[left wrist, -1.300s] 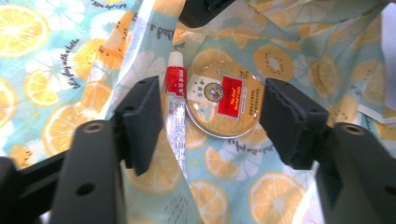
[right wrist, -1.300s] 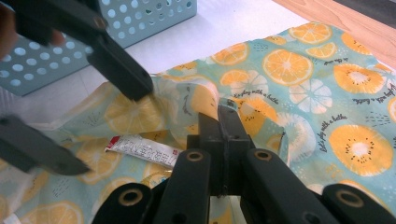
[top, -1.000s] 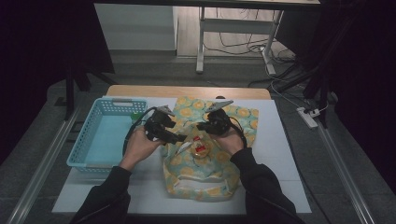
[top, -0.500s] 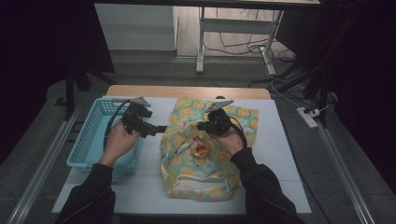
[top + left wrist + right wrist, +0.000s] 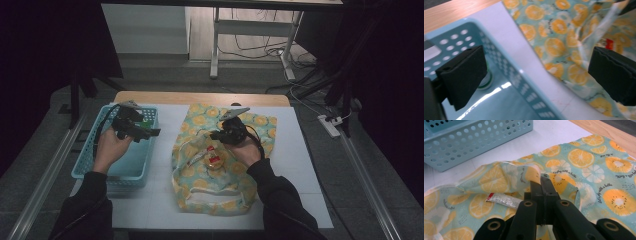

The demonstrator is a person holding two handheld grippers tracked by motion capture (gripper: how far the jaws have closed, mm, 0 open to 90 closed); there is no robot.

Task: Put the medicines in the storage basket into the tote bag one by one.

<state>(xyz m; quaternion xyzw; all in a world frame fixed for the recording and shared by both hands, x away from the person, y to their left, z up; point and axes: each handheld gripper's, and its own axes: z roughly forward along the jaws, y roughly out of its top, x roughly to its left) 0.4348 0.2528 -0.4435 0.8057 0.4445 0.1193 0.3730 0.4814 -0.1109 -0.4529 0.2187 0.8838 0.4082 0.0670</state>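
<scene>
The person's left hand is holding the left gripper point(image 5: 150, 133) over the pale blue basket point(image 5: 90, 165), forearm coming in from the bottom edge and the tool pointing level toward the bag; its jaws have just been opening and are standing wide with nothing between them, as the left gripper view is showing across the basket wall point(image 5: 524, 82). The right hand is holding the right gripper point(image 5: 216, 135) over the middle of the fruit-print bag point(image 5: 200, 182), wrist bent so the tool is pointing left, and its jaws are pressing tight on a fold of the bag's rim, lifting that edge a little point(image 5: 544, 178). There are two grippers, one basket and one bag being seen on the white mat point(image 5: 310, 165). The bag is lying flat just to the right of the basket, soft fabric in light teal printed with orange slices and kiwi rounds. Inside its open mouth a silver tube with a red end point(image 5: 504, 200) is lying. Inside the basket a round white and green piece point(image 5: 485, 81) is resting behind the left jaw
</scene>
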